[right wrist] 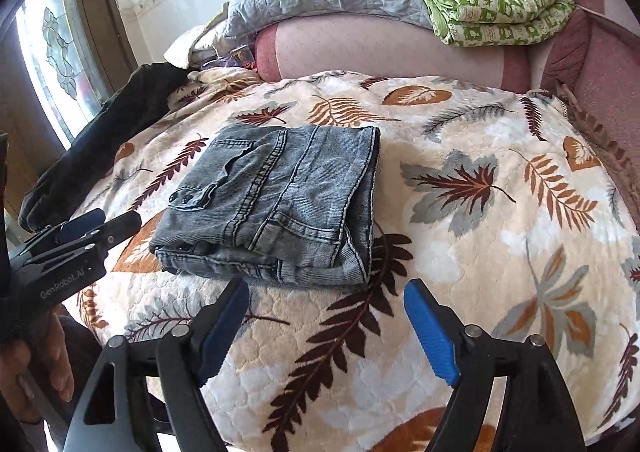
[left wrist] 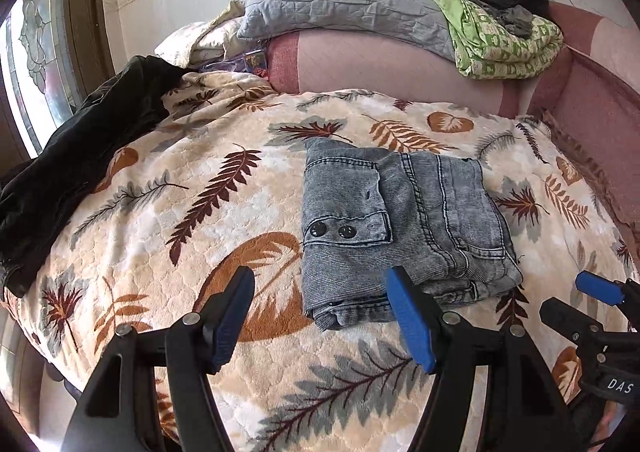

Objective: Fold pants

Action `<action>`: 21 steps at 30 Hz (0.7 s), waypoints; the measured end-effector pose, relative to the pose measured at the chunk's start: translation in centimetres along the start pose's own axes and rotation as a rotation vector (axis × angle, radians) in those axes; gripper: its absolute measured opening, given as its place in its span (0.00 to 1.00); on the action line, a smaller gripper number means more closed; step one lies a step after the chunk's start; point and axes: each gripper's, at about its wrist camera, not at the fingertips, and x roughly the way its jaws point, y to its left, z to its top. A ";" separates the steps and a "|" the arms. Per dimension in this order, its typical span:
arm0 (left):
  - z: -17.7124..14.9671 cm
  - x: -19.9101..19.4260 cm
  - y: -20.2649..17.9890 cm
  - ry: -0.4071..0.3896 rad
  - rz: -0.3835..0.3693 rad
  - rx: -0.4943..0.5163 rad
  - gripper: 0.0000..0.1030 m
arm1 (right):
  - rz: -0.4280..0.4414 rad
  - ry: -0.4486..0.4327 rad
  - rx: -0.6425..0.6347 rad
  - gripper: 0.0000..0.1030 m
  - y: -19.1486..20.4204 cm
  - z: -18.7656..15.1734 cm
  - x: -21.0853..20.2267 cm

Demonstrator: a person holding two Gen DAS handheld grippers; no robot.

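Pants folded on the blanket, both grippers empty

Pants lie in a compact folded stack on the leaf blanket, at 12 o'clock in my left wrist view and 11 o'clock in my right. My left gripper is spread wide and holds nothing, its right finger just over the stack's near edge. My right gripper is also wide and empty, near the stack. A dark garment lies at 9 o'clock.
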 end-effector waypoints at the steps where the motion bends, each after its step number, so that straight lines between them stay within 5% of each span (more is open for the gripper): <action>1: -0.2 -0.2 0.0 0.004 0.002 -0.001 0.68 | -0.002 -0.004 -0.002 0.80 0.2 -0.5 -0.3; 21: -3.6 -1.8 -0.2 0.005 0.014 -0.019 0.75 | -0.039 -0.134 -0.072 0.85 1.6 -5.2 -1.2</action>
